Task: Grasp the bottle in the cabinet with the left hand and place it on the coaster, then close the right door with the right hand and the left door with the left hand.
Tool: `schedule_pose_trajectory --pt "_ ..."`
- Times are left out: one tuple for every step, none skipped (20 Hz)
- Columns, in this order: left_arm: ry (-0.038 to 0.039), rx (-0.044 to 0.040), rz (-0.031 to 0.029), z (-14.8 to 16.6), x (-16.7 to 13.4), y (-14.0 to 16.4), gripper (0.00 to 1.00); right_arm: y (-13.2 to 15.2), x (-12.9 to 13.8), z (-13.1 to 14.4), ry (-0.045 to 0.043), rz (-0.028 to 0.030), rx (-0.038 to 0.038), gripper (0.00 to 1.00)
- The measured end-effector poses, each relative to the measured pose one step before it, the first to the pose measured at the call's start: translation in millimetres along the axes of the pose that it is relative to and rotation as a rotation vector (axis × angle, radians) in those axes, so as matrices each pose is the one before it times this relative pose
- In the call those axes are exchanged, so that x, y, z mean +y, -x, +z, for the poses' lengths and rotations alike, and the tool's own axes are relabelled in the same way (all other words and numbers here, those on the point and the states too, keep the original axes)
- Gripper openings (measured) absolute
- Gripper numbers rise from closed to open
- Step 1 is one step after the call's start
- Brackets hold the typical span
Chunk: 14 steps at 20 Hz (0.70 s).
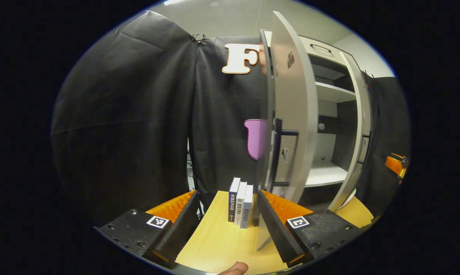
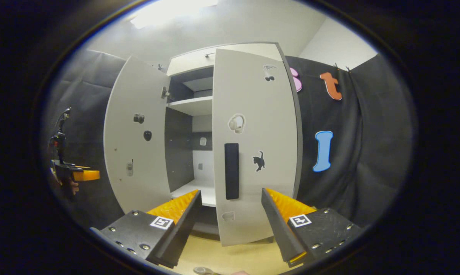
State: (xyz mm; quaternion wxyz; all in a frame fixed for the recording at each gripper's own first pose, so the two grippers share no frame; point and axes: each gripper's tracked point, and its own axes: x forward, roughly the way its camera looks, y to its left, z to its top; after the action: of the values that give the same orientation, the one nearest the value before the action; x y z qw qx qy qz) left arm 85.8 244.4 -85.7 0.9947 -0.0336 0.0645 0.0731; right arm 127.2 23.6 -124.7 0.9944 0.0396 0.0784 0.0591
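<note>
The white cabinet stands on the wooden table. Its left door is swung wide open. Its right door is turned most of the way in and faces the right gripper view, with its black handle just ahead. My right gripper is open in front of that door, nothing between its fingers. My left gripper is open low over the table, left of the left door, which is seen edge-on with its dark handle. The cabinet's lower shelf is bare where it shows.
Three upright books stand on the table just beyond my left gripper's fingers, close to the left door's edge. The left gripper and the hand holding it appear far left in the right gripper view. Black cloth walls surround the cabinet.
</note>
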Motion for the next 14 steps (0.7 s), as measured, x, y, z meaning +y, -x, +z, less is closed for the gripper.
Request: schedule_pose_trajectory --pt "0.00073 -0.00321 -0.00310 3.02 1.94 -5.00 0.96 3.43 0.16 -0.02 -0.00165 -0.00030 -0.00140 0.95" --pt "-0.00060 -0.00670 -0.00019 2.97 2.15 -5.75 0.96 4.45 -0.26 -0.93 -0.00054 -0.00340 0.00205 0.95" --pt "-0.00331 -0.00134 -0.00093 3.60 1.20 -6.37 0.96 4.32 -0.24 -0.52 0.00252 -0.00483 0.00079 0.95" --pt "-0.00720 -0.00052 -0.00754 2.57 -0.90 -6.64 0.93 6.64 1.09 -0.71 -0.00207 -0.00467 0.00114 0.93" --pt "-0.00975 0.00214 -0.01641 1.97 -3.43 -5.78 0.96 6.13 0.80 -0.03 -0.00433 0.00080 -0.00036 0.93" --pt "-0.00650 -0.00082 -0.01975 2.73 -5.08 -4.67 0.93 5.68 0.54 1.41 -0.00500 0.00372 -0.00437 0.93" --pt "-0.00481 0.00229 -0.03199 2.83 -9.57 -3.13 0.95 5.66 -0.31 0.95 -0.00407 0.00249 -0.00219 0.95" --pt "0.00579 -0.00358 -0.03107 4.27 -11.86 -1.98 0.96 7.84 -0.48 -0.56 -0.00007 0.00135 -0.00344 0.95" --pt "0.00217 -0.00789 0.01239 4.68 -1.73 3.35 0.96 6.49 -1.19 -1.23 0.00065 0.00144 0.00066 0.95" --pt "-0.01865 -0.01244 0.01425 1.80 -1.47 -7.02 0.92 6.21 -1.92 -0.40 0.00049 -0.00003 -0.00125 0.97" --pt "-0.01835 -0.00336 0.00040 2.40 -2.46 2.89 0.88 5.98 -3.13 0.22 -0.00119 -0.00517 -0.00542 0.93" --pt "-0.00544 -0.00814 -0.00561 0.55 -4.37 -0.57 0.90 5.56 -3.99 -0.39 -0.00694 -0.00512 -0.00356 0.93" --pt "0.00108 0.00541 -0.00737 -2.04 -5.09 -0.25 0.90 4.09 -3.30 1.20 -0.00867 -0.00472 -0.00399 0.93" --pt "0.00323 0.01102 -0.00376 -1.73 -2.49 0.73 0.90 4.02 -3.84 1.70 -0.01096 -0.00954 -0.00331 0.93"
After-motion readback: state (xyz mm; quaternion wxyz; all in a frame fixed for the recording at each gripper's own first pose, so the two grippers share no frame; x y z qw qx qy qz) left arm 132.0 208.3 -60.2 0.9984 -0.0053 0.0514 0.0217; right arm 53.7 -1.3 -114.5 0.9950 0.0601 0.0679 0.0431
